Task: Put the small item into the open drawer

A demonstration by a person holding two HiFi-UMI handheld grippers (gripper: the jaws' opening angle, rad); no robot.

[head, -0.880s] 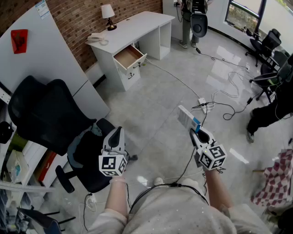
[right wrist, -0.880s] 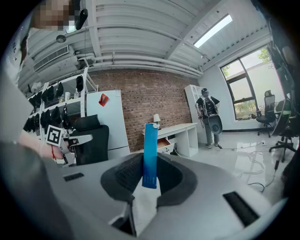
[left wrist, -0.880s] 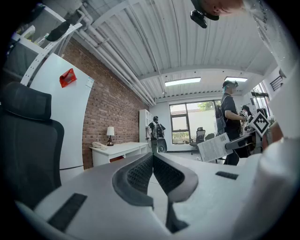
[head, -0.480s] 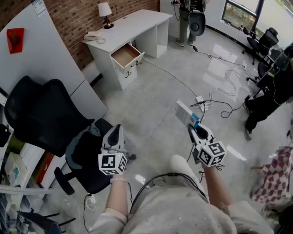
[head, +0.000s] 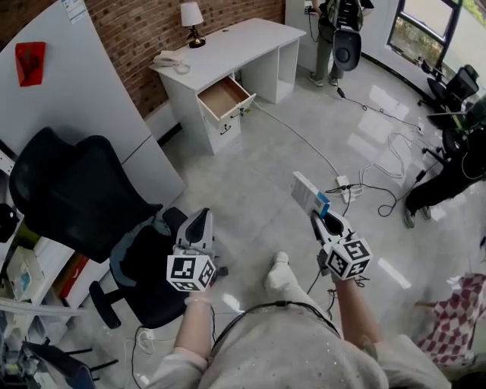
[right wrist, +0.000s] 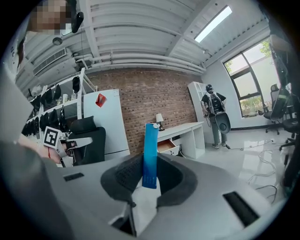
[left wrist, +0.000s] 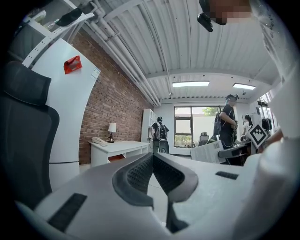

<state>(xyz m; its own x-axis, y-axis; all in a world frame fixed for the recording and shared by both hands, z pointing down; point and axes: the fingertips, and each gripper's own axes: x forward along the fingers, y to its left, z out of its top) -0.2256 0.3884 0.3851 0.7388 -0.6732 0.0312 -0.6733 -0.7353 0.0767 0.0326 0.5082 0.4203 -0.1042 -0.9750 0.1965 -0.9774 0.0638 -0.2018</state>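
Right claw (head: 320, 219) clamped on small box (head: 307, 193): thin, flat, white faces, blue edge, standing upright; left claw (head: 197, 220) closed, empty

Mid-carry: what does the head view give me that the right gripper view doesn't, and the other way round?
Head view only: the open drawer seen from above, its inside apparently bare, and the floor stretching from it to the person's foot. Right gripper view only: the right gripper closed on the small box, whose blue edge stands upright, and the ceiling light. Both: the white desk, the lamp, the drawer pulled out, the box held.
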